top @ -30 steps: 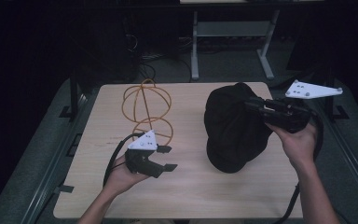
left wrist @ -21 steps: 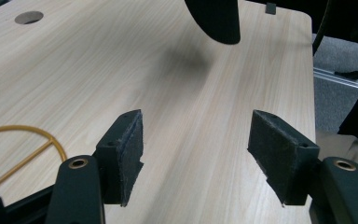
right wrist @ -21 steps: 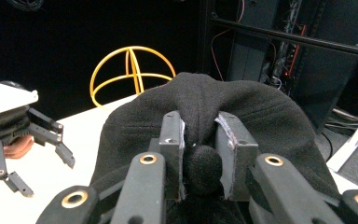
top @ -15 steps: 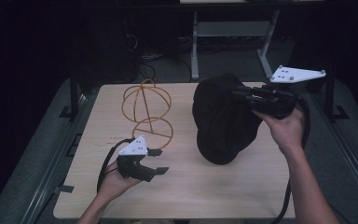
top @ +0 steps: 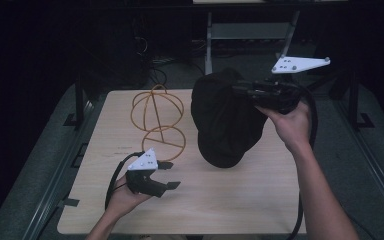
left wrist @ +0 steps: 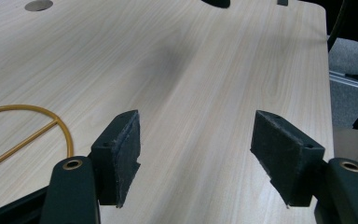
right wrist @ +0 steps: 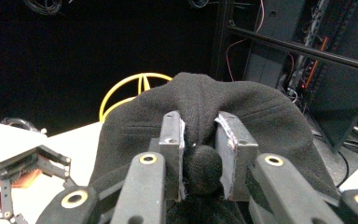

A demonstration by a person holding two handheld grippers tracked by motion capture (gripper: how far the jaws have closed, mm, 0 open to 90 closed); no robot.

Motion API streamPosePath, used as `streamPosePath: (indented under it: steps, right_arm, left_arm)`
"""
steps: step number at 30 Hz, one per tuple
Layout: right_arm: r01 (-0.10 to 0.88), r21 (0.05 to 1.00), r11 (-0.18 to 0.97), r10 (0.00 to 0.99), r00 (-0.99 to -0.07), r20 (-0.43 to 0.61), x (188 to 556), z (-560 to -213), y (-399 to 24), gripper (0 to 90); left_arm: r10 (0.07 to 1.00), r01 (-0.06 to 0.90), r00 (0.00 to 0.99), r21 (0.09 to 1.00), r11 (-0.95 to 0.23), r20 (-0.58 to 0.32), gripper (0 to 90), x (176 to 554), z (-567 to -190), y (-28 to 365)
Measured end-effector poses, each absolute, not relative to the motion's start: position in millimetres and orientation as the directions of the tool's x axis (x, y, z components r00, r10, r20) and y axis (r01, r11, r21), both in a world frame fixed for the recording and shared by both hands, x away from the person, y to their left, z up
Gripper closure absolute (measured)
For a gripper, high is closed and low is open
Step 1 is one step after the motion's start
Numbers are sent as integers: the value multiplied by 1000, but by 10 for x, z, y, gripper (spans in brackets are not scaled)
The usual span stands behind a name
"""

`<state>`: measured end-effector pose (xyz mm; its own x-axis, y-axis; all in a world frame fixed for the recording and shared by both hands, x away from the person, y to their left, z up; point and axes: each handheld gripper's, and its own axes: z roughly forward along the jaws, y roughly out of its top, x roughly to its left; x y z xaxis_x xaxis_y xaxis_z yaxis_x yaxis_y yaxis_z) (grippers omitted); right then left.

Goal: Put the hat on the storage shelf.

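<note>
- High view: R gripper (top: pixel 245 91) is raised over the far right part of the table (top: pixel 240 200), jaws clamped on the top of a black hat (top: pixel 225 120). Hat hangs from the grip; cannot tell whether its lower edge touches the tabletop. R hand (top: pixel 290 125) holds the gripper body
- High view: wire hat stand (top: pixel 157 117), orange-yellow, stands just left of the hat, apart from it
- High view: L gripper (top: pixel 170 175) held by L hand (top: pixel 125 197) low over the near left part of the table, jaws spread, nothing between them
- L gripper view: pads (left wrist: pixel 123 154) wide apart over bare wood; curved wire of the stand's base at the left edge
- R gripper view: jaws pinch a fold of black fabric (right wrist: pixel 200 140); yellow wire loop (right wrist: pixel 130 88) shows behind the hat
</note>
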<state>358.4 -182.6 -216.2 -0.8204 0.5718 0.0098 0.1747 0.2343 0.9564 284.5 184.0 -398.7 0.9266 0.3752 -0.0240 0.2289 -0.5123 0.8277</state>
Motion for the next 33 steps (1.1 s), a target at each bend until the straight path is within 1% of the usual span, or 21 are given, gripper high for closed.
streamPosePath:
  steps: [5, 16, 22, 28, 30, 33]
  right_arm:
    - [167, 959, 230, 560, -828, 10, 3626, -2119, -1746, 728]
    - [157, 960, 234, 523, -852, 12, 3788, -2027, -1475, 727]
    - [148, 960, 238, 505, -863, 8, 3860, -1977, -1347, 727]
    - [142, 959, 245, 482, -876, 6, 3932, -1919, -1190, 727]
    - [138, 959, 248, 475, -880, 4, 3952, -1890, -1131, 727]
    - [132, 958, 253, 464, -886, -1, 3984, -1846, -1044, 727]
  left_arm:
    - [378, 232, 925, 834, -500, -31, 323, 2839, -4001, 1870]
    - [401, 237, 916, 832, -501, -20, 272, 2847, -4032, 1935]
    - [407, 249, 913, 831, -498, -29, 270, 2853, -4037, 1963]
    - [405, 239, 914, 834, -497, -21, 270, 2859, -4030, 1969]
    - [412, 256, 910, 838, -482, -41, 270, 2851, -4038, 1972]
    - [417, 258, 908, 842, -474, -44, 270, 2856, -4035, 1986]
